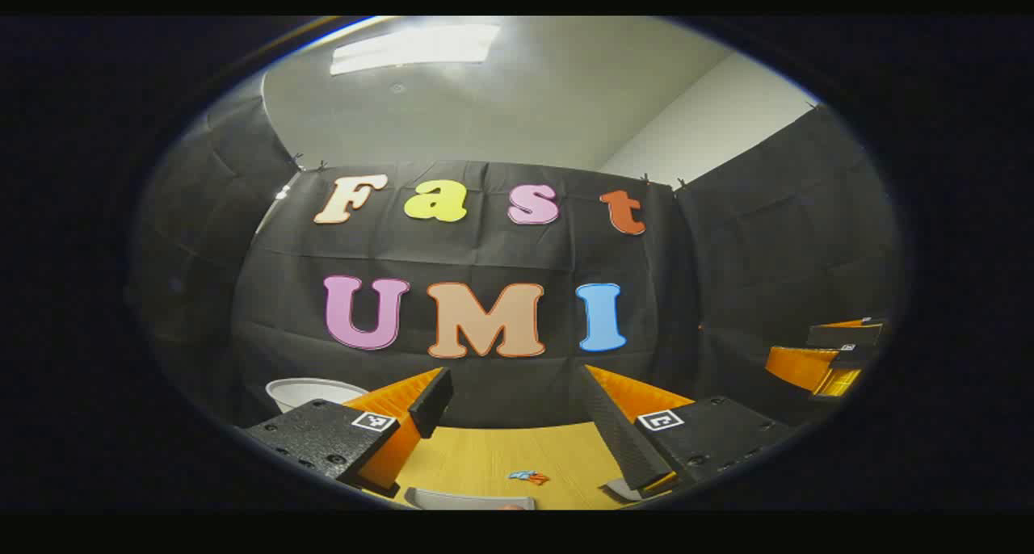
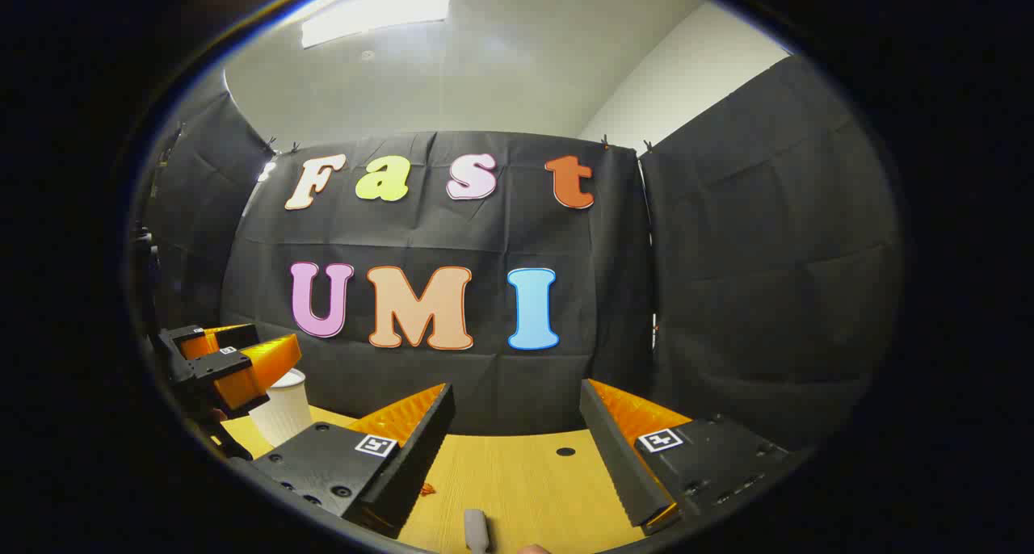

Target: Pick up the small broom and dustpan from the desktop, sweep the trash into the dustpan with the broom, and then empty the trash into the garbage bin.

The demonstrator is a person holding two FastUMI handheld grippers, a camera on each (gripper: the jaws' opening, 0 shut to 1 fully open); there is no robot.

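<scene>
Left claw (image 1: 517, 417) and right claw (image 2: 517, 425) both gape wide, level, holding nothing.

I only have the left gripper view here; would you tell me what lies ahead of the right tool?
Observer: A grey handle lies on the desk, in line with the gap between the open right tool's fingers.
Operator: Thank you. Is any trash near it?
Observer: Yes, a small orange scrap lies by the finger on the left of that view.
Operator: And the bin?
Observer: The white bin has ribbed sides.
</scene>
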